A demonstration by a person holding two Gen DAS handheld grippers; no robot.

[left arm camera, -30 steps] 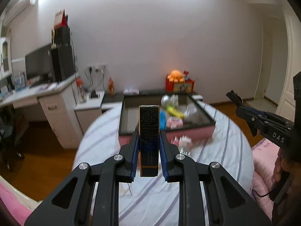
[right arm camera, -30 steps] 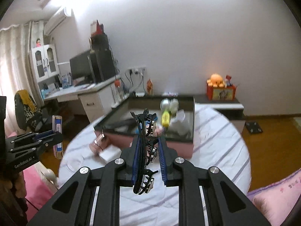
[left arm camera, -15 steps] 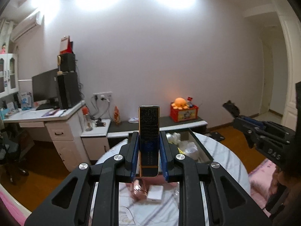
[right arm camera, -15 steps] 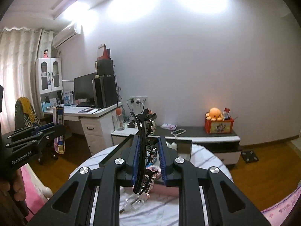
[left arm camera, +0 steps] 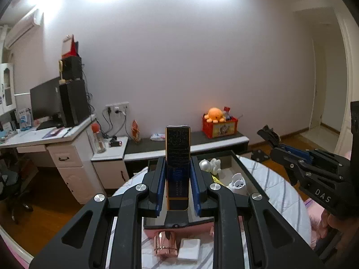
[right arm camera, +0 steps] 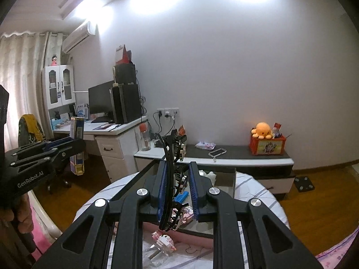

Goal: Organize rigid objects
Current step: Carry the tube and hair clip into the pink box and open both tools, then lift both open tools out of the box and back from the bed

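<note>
The left gripper [left arm camera: 177, 179] clamps an upright dark box [left arm camera: 177, 157] between its fingers, the right gripper [right arm camera: 178, 192] pinches a black hair clip [right arm camera: 171, 174] likewise, both above the tray [left arm camera: 244, 170]

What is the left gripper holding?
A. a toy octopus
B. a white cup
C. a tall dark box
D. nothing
C: the left gripper is shut on a tall dark box standing upright between its blue pads.
</note>
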